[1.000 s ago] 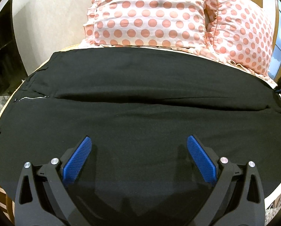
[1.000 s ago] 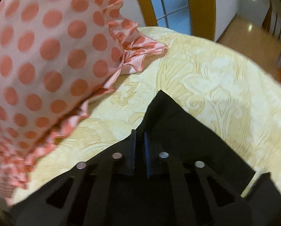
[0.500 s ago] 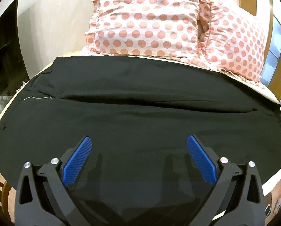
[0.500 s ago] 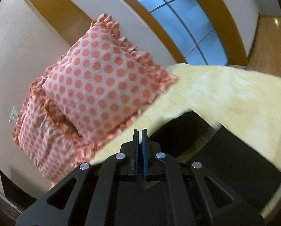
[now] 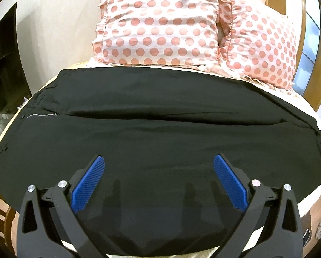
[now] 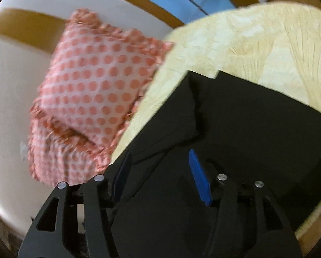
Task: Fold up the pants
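Observation:
Black pants (image 5: 156, 133) lie flat across the bed, waistband and zipper (image 5: 41, 115) at the left, legs stretching to the right. My left gripper (image 5: 159, 167) is open and empty, hovering just above the near leg. In the right wrist view the leg ends (image 6: 242, 124) lie on the yellow bedspread (image 6: 268, 47). My right gripper (image 6: 160, 165) is open above that cloth and holds nothing.
Two pink polka-dot pillows (image 5: 160, 28) (image 5: 261, 51) stand against the headboard behind the pants; one also shows in the right wrist view (image 6: 95, 86). A dark screen (image 5: 3, 68) stands left of the bed. The bed edge runs close below the near leg.
My right gripper was shut on the leg end; it has opened and let it go, and swung over the cloth. My left gripper pulled back slightly, staying open.

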`<move>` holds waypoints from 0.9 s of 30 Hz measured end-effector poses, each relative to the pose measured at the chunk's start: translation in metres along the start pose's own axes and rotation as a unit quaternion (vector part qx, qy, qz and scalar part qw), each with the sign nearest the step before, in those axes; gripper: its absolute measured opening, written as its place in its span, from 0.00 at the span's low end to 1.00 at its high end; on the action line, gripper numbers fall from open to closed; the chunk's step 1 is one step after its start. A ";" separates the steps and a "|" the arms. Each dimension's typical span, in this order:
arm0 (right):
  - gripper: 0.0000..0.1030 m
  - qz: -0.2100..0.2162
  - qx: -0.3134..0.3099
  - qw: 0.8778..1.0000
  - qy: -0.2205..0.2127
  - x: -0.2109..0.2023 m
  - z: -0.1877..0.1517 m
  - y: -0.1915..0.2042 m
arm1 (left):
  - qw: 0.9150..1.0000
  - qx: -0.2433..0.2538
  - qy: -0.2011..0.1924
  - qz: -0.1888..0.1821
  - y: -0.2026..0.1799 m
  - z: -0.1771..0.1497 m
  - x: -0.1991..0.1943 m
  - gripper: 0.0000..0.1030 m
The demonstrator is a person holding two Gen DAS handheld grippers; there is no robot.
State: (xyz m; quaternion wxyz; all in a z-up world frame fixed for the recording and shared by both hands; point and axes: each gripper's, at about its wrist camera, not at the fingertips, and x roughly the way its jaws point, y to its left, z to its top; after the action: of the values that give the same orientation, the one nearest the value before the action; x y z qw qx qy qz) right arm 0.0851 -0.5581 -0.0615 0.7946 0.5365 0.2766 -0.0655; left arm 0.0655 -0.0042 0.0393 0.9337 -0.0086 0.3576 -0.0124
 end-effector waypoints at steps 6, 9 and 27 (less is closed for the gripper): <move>0.40 -0.049 0.002 0.999 -0.011 0.024 0.016 -0.003 | 1.000 -0.006 0.004 0.004 0.005 0.001 0.002 0.98; 0.16 -0.039 0.001 0.999 -0.010 0.025 0.016 -0.004 | 1.000 -0.008 0.006 0.004 0.006 0.001 0.003 0.98; 0.04 0.061 -0.004 0.995 -0.081 -0.015 0.011 -0.010 | 1.000 -0.022 0.020 0.007 0.011 0.001 -0.001 0.98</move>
State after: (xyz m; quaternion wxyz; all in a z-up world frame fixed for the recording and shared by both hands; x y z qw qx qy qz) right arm 0.0724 -0.5754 -0.0593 0.8192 0.5419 0.1783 -0.0587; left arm 0.0660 0.0065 0.0403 0.9259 -0.0269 0.3769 0.0016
